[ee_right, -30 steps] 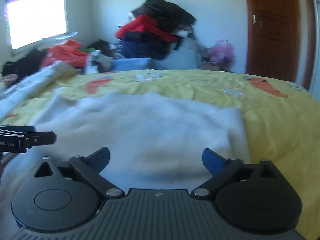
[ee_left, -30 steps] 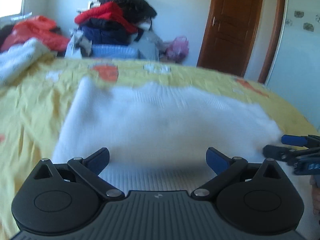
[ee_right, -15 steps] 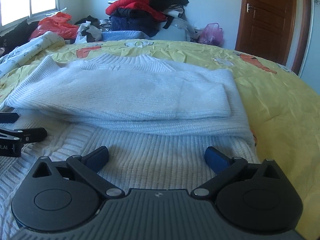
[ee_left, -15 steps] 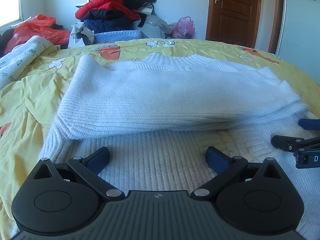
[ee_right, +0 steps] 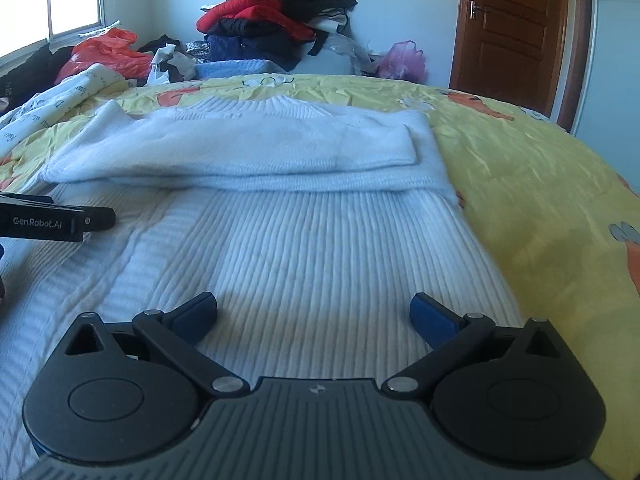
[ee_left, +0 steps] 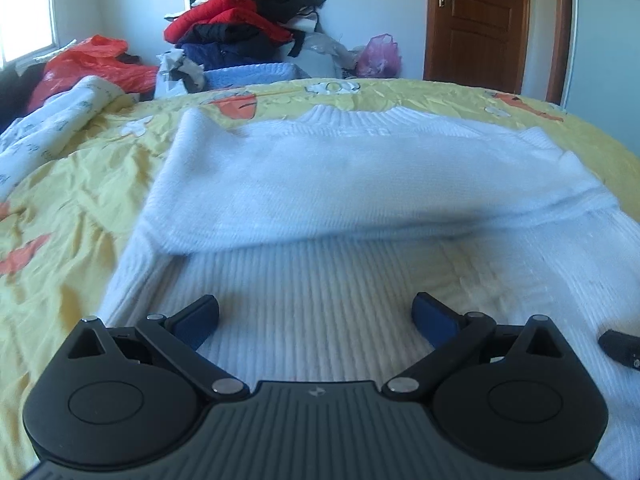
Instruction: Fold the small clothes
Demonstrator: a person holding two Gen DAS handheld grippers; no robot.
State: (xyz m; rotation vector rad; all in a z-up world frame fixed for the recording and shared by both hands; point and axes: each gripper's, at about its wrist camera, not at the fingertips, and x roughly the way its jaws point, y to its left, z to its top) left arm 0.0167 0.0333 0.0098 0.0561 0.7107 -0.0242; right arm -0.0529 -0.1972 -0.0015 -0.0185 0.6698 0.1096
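**White sweater lies on the bed, both grippers empty above its hem**

A white ribbed knit sweater [ee_left: 320, 280] lies flat on a yellow bedspread printed with orange carrots [ee_left: 72, 208], its collar toward the far side. Both sleeves are folded across the chest, forming a soft band [ee_right: 240, 148] over the ribbed body.

The left gripper [ee_left: 316, 316] hangs low over the lower left part of the sweater, its blue-padded fingers [ee_left: 198, 318] spread wide with nothing between them. The right gripper [ee_right: 314, 314] hangs over the lower right part, its fingers [ee_right: 434, 320] likewise spread and empty. Each gripper's black tip shows at the edge of the other's view.

Beyond the bed, a heap of red, black and navy clothes [ee_right: 276, 20] rises against the wall, near a brown wooden door [ee_right: 516, 28].
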